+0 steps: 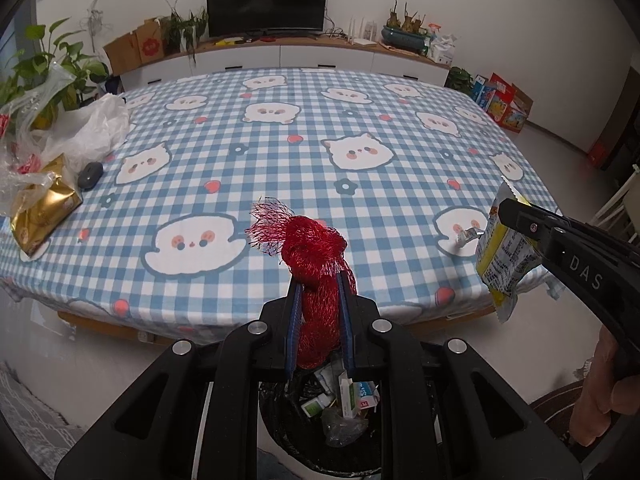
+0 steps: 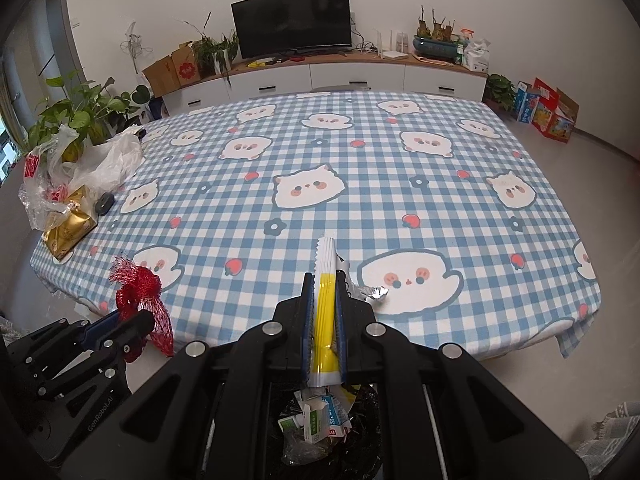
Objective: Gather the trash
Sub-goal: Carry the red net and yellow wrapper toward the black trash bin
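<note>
A: My left gripper point(image 1: 319, 280) clamps the red mesh bag point(image 1: 316, 264); trash bin point(image 1: 344, 420) directly below.
B: Right gripper point(image 2: 324, 280) pinches the yellow wrapper point(image 2: 325, 308). Only left view shows my hand point(image 1: 600, 392).

soft cloth, shiny wrappers, matt black plastic

the tablecloth point(image 2: 360, 208) looks like soft matt fabric; the red net bag point(image 1: 318, 280) is rough plastic mesh; the yellow wrapper point(image 2: 325, 320) is glossy film; the gold pack point(image 1: 42, 208) shines like foil; both grippers are matt black plastic with metal bolts.
</note>
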Demonstrator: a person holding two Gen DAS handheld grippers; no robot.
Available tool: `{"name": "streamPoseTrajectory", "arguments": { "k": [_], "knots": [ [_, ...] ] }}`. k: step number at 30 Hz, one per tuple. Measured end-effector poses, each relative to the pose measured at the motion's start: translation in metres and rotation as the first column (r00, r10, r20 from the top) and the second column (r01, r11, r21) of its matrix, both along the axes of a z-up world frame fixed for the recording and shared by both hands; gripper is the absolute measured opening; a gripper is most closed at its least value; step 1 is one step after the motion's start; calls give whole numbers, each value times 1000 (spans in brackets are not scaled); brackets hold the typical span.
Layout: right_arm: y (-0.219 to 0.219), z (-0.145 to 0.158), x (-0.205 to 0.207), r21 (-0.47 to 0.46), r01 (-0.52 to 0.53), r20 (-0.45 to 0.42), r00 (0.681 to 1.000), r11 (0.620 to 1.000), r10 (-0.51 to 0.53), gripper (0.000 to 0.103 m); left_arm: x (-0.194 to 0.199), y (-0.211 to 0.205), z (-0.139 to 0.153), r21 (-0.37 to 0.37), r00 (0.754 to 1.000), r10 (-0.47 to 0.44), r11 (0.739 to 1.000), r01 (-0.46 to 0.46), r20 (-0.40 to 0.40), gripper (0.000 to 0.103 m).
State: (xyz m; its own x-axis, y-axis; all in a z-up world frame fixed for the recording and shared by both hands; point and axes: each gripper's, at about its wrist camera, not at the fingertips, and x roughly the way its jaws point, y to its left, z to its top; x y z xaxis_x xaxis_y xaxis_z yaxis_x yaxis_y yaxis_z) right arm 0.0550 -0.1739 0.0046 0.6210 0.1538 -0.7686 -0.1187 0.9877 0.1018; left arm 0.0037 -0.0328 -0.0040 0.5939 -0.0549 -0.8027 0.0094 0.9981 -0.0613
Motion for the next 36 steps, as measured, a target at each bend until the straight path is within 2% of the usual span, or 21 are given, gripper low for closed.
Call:
{"name": "streamPoseTrajectory", "arguments": {
  "k": [9, 19, 31, 36],
  "knots": [
    [13, -9, -43, 8, -43, 3, 999, 999, 43, 8, -45, 4, -8, -21, 1000, 20, 1000, -20, 5, 16],
    [16, -22, -73, -7, -59, -4, 998, 998, 59, 8, -77, 8, -34, -29, 999, 25, 999, -26, -38, 16],
    [2, -70, -101, -37, -54, -69, 996, 998, 51, 8, -102, -6, -57, -28, 998, -4, 1000, 2, -62, 16],
    [-9, -88, -102, -31, -38, -98, 995, 999, 35, 8, -103, -13, -76, -29, 996, -8, 1000, 5, -90, 16]
  ]
}}
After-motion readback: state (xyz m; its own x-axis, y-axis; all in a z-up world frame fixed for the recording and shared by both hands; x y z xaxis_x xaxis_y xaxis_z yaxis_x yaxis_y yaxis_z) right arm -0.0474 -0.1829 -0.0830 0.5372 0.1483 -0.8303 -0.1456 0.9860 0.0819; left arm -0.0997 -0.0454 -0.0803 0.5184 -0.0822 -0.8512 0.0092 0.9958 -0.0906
